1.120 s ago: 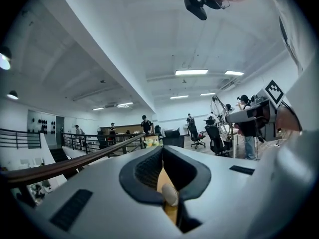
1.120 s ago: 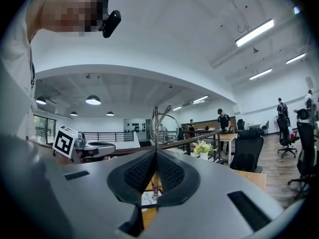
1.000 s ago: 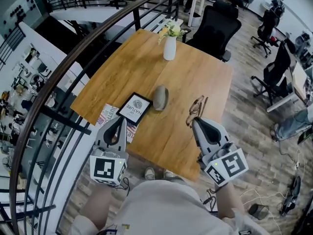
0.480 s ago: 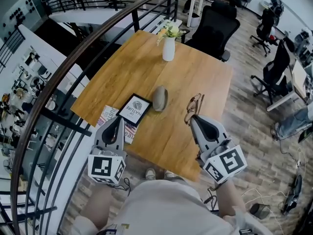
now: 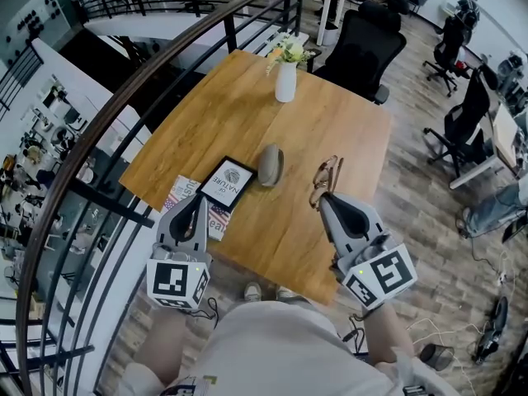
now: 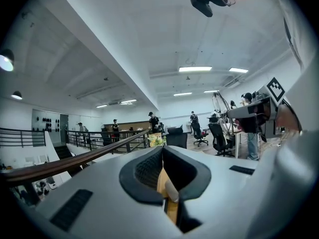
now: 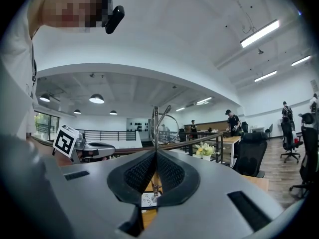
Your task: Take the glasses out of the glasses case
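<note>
Comparing with a second back, almost nothing has moved. The thin brown-framed glasses (image 5: pixel 327 177) stay pinched in the right gripper (image 5: pixel 322 196), only a touch further up-frame in the head view. They are held off the wooden bench (image 5: pixel 247 97), to the right of the grey oval glasses case (image 5: pixel 271 164) and apart from it. The right jaws are closed down tight on the thin frame, and the lenses stand up past the jaw tips in the right gripper view.

Judgement: the glasses are out, so the take-out looks done, and what remains is setting them down.

The case lies on the bench and looks closed; its inside can't be seen.

The left gripper (image 5: pixel 199 200) hangs near the bench's near-left edge, jaws together with nothing in them.

A black-framed white card or tablet (image 5: pixel 228 182) lies just left of the case, overlapping a printed magazine (image 5: pixel 183 193). At the far end, a white vase (image 5: pixel 285 81) holds yellow flowers (image 5: pixel 290 52).
</note>
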Available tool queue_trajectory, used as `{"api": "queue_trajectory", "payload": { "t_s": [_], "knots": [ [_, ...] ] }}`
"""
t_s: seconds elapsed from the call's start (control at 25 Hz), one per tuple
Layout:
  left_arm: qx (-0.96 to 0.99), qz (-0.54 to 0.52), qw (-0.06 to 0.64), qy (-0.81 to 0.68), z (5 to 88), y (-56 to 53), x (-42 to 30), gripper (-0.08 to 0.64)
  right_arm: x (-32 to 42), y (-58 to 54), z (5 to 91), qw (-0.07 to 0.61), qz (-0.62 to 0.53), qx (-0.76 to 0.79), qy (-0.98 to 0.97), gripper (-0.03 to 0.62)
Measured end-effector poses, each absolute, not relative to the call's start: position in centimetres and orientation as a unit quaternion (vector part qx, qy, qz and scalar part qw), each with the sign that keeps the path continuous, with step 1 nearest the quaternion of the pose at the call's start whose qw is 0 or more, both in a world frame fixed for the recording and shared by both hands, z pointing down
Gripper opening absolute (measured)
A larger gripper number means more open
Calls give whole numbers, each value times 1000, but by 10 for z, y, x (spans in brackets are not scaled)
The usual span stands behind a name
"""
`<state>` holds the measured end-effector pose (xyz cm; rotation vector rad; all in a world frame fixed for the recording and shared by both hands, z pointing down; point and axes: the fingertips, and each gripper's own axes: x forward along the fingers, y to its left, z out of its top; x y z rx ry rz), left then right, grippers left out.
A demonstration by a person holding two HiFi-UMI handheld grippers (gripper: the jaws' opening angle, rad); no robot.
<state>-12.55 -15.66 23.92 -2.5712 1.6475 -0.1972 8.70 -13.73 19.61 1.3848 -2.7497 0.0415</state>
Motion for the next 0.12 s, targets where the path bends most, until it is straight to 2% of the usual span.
{"api": "queue_trajectory", "payload": {
  "t_s": [0.12],
  "knots": [
    [-840, -74, 52, 536, 234, -162, -120, 17, 90, -145, 192, 29, 13, 449, -893, 31]
  ]
}}
